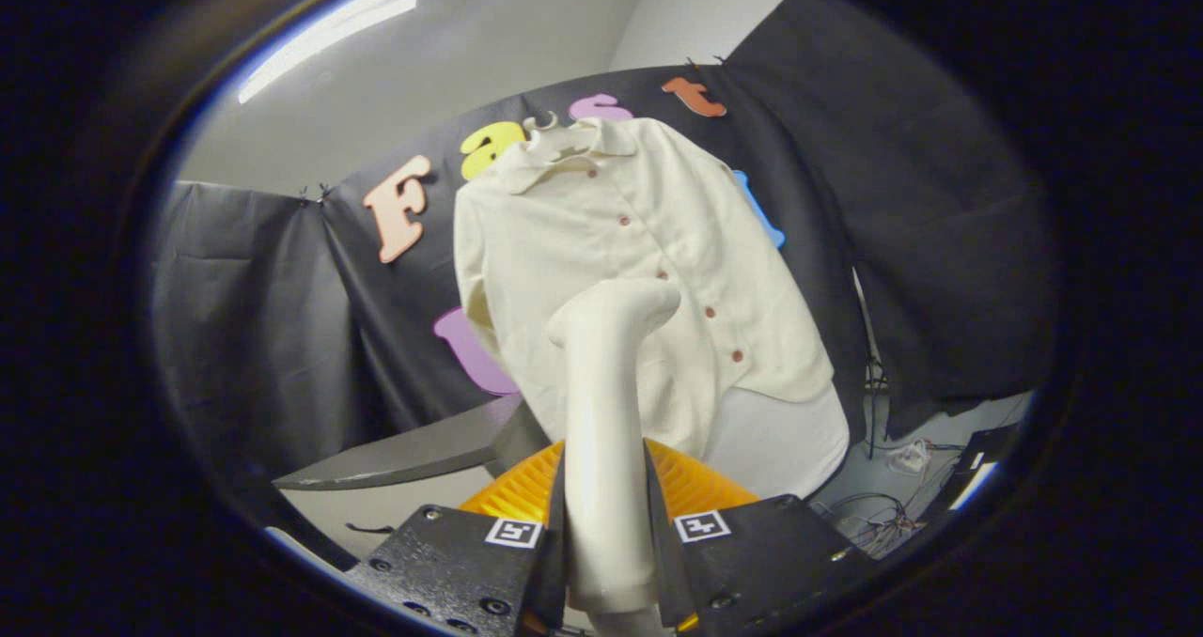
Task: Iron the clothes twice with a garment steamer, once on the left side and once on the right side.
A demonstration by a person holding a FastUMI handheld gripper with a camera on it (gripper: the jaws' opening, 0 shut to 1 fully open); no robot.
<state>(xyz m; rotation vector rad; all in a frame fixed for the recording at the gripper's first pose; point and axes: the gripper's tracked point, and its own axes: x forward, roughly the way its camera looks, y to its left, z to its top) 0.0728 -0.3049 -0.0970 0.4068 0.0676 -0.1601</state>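
A cream button-up shirt (648, 261) hangs on a hanger against the black booth wall, its row of reddish buttons running down the front. A cream garment steamer (606, 402) stands upright between my fingers, its handle pressed from both sides. Its head (625, 308) bends toward the shirt's lower middle, left of the button row; whether it touches the cloth is unclear. My gripper (604, 515) is shut on the steamer's handle.
A grey board (404, 454) juts out below the shirt on the left. Behind the shirt's hem is a white rounded surface (780, 440). Cables and a small white box (907, 458) lie on the floor at the right.
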